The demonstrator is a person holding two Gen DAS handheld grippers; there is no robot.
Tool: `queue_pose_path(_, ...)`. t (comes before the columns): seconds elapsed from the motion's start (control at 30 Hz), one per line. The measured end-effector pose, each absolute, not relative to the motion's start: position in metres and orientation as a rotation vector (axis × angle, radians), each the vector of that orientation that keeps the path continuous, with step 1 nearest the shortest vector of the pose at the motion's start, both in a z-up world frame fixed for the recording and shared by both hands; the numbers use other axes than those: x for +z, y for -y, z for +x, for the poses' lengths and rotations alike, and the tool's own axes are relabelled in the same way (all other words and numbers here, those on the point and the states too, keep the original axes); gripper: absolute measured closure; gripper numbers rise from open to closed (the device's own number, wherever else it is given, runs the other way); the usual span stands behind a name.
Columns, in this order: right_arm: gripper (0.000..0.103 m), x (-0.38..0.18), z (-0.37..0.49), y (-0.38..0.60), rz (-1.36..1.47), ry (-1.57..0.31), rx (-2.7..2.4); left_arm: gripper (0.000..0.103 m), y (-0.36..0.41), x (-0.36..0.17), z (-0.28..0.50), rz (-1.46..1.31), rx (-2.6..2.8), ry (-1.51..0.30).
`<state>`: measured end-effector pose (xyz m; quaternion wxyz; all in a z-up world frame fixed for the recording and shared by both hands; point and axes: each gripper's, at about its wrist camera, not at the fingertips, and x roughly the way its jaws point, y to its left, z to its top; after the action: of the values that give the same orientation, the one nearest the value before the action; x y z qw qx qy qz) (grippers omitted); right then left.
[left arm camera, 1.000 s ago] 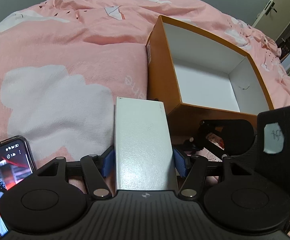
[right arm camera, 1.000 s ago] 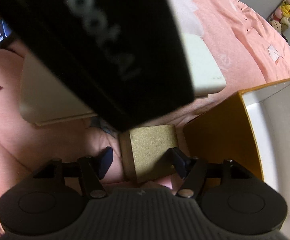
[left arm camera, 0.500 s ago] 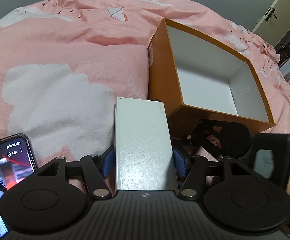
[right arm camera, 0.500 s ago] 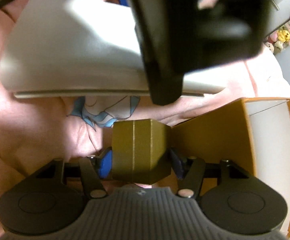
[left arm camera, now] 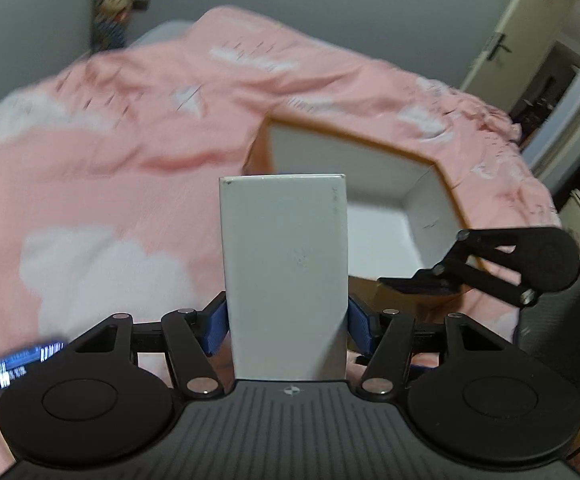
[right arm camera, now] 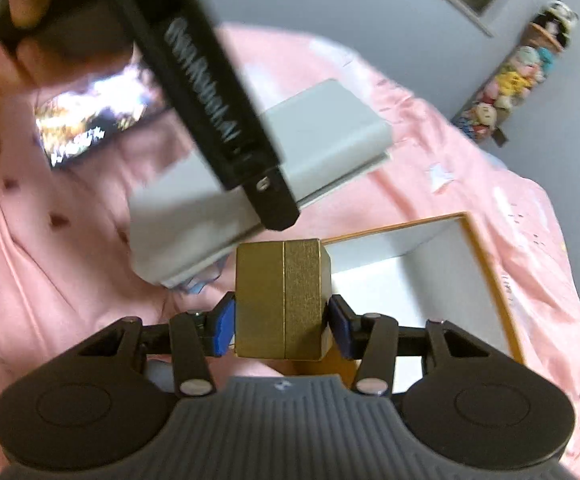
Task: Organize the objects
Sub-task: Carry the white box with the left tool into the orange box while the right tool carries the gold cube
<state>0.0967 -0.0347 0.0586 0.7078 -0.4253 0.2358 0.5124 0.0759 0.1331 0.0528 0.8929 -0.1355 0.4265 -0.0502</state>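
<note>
A tall white box stands between my left gripper's blue pads, which are shut on its sides; it hangs above the pink blanket. My right gripper holds a small gold box, its jaws closing with both pads pressed on it. Just beyond both lies the open orange box with white inner walls, nothing visible inside it. In the right wrist view the orange box is to the right, and the white box shows behind the left tool's black housing.
A lit phone lies on the pink cloud-print blanket at lower left; it also shows as the phone near a hand. Plush toys hang on the grey wall. A door stands at the far right.
Both grippers have risen off the blanket with their boxes. The right jaws closed onto the gold box and lifted it. Both views now tip up toward the wall.
</note>
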Motion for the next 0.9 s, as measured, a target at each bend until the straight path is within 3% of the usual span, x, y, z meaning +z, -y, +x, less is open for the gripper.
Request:
queue_pose_path(0.13, 0.052, 0.078, 0.082, 0.070, -0.854, -0.492, 1.054, 0.034, -0.114, 0.080, 0.100, -0.221, -0.147, -0.832)
queue_pose_path(0.33, 0.052, 0.085, 0.149, 0.116, -0.757, -0.489, 0.855, 0.034, -0.079, 0.093, 0.162, -0.172, -0.229, -0.818)
queue_pose_path(0.7, 0.052, 0.008, 0.244, 0.113, -0.650, -0.673, 0.802, 0.034, -0.047, -0.011, 0.266, -0.063, -0.146, -1.075)
queue_pose_path(0.9, 0.052, -0.022, 0.250, 0.137, -0.624, -0.758, 0.853, 0.034, -0.036, -0.042, 0.290, 0.019, -0.114, -1.151)
